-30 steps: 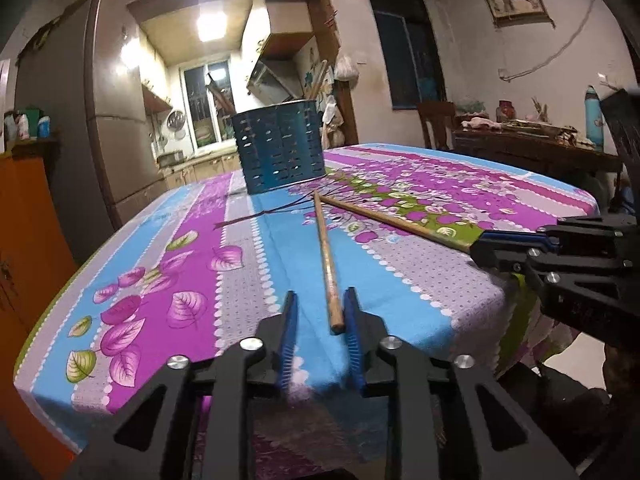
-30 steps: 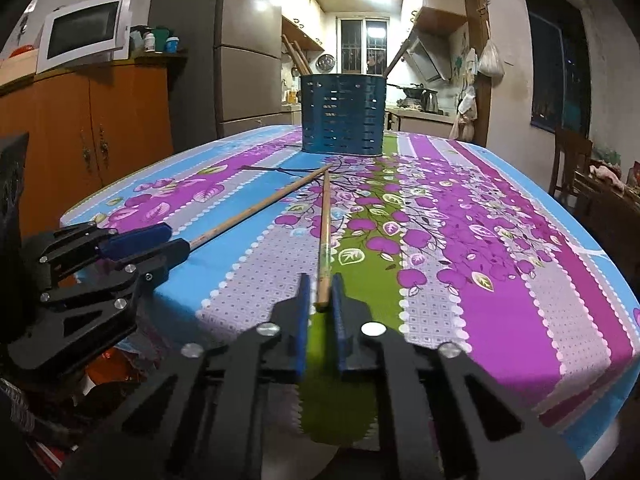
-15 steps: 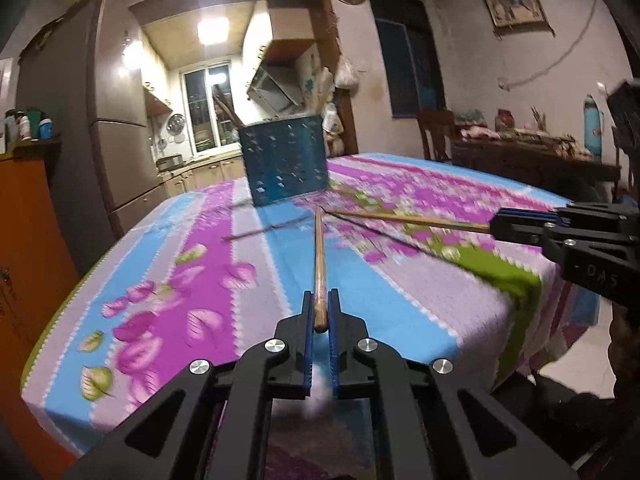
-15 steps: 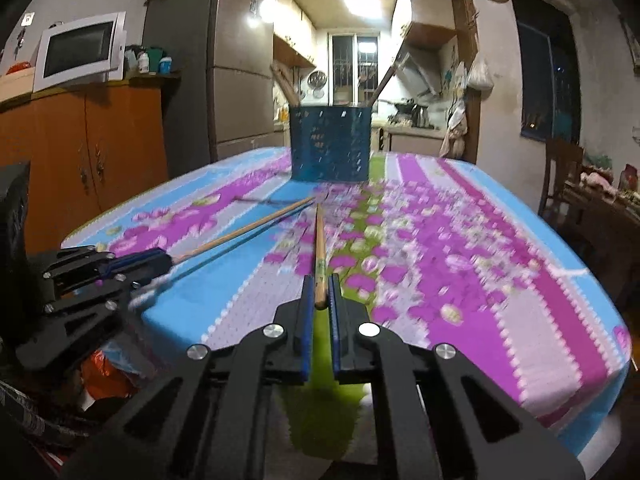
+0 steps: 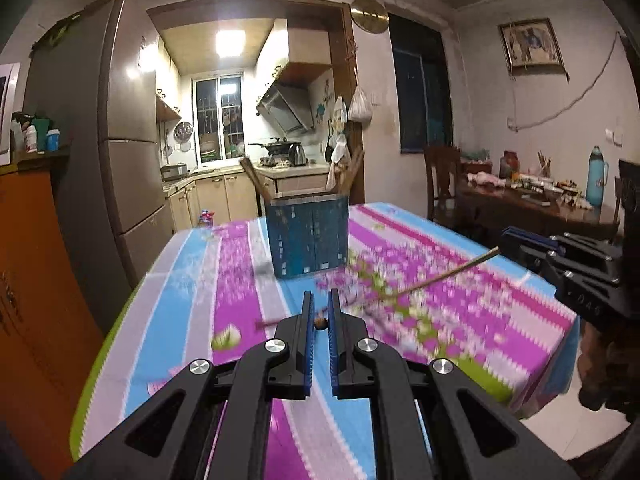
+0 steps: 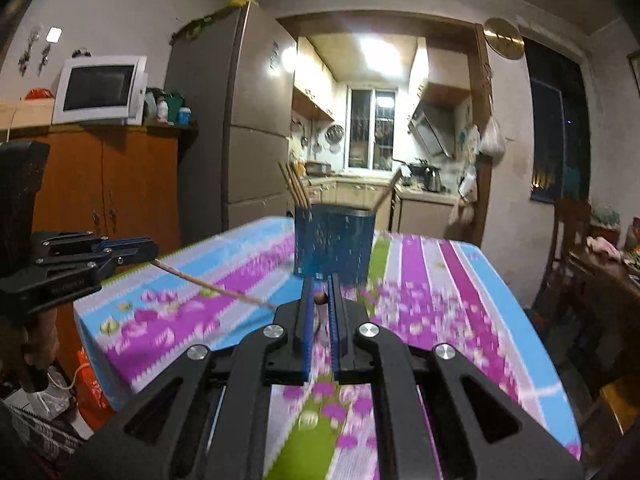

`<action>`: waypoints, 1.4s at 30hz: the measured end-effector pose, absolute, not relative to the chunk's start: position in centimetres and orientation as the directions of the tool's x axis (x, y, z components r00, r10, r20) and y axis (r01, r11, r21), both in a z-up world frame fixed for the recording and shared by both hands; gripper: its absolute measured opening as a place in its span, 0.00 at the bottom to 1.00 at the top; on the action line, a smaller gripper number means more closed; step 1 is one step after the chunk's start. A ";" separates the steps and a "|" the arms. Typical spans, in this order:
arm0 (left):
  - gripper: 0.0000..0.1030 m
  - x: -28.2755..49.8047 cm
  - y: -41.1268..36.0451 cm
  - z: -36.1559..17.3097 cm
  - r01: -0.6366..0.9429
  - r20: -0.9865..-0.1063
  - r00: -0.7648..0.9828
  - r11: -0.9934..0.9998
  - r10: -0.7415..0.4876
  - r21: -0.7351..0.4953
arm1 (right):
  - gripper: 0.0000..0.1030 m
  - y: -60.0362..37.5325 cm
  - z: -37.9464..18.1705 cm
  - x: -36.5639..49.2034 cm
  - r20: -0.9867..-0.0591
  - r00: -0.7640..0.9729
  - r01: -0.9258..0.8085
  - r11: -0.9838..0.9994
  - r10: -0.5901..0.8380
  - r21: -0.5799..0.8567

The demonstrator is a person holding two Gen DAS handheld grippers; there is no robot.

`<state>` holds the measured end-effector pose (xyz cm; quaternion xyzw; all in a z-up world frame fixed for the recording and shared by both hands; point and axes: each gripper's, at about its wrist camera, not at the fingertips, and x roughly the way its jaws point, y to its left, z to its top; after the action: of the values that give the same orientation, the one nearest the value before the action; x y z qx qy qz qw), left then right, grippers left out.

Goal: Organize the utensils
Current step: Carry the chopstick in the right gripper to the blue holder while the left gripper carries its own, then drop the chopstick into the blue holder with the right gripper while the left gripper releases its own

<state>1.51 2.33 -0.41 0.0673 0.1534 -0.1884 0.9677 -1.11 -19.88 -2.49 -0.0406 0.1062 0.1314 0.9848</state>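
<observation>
Both chopsticks are up off the counter (image 5: 500, 292) now. The left gripper (image 5: 319, 322) grasps one chopstick (image 5: 320, 323). The right gripper (image 6: 320, 298) grasps the other chopstick (image 6: 319, 299). The blue holder (image 5: 307, 236) waits ahead of the jaws.

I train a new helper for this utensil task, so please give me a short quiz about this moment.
1. True or false: the left claw is open and empty.
2. What does the right claw grip? A) a spoon B) a wooden chopstick C) a fork
3. Fill in: other sticks stand upright in the ____ on the table.

Key: 1 false, it grips a second chopstick; 2 B; 3 blue holder.
</observation>
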 end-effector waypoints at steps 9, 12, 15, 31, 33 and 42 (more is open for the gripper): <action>0.07 4.6 2.1 4.4 0.374 -0.325 0.880 0.927 -0.346 0.029 | 0.05 -21.1 2.7 2.5 -0.210 0.930 -0.311 0.950 0.301 -0.015; 0.07 5.1 1.7 5.3 0.356 -0.326 0.888 0.934 -0.325 0.039 | 0.05 -21.3 3.7 3.1 -0.219 0.925 -0.320 0.948 0.312 0.000; 0.07 5.6 1.1 6.1 0.341 -0.333 0.892 0.939 -0.306 0.051 | 0.05 -21.4 4.4 4.0 -0.240 0.919 -0.317 0.948 0.314 0.026; 0.07 9.1 -0.7 7.2 0.178 -0.333 0.937 0.964 -0.105 0.196 | 0.05 -20.6 6.3 5.7 -0.250 0.913 -0.321 0.946 0.322 0.045; 0.07 9.1 -0.9 7.3 0.179 -0.334 0.937 0.963 -0.104 0.200 | 0.05 -20.4 6.2 5.7 -0.254 0.912 -0.324 0.945 0.323 0.039; 0.07 8.6 -1.5 7.7 0.182 -0.323 0.941 0.960 -0.106 0.214 | 0.05 -19.9 6.3 5.8 -0.246 0.915 -0.323 0.946 0.321 0.033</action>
<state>8.65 -1.53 7.68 0.1211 0.1559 -0.0738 0.9775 5.78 -19.93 6.33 -0.0043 0.1248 0.1647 0.9784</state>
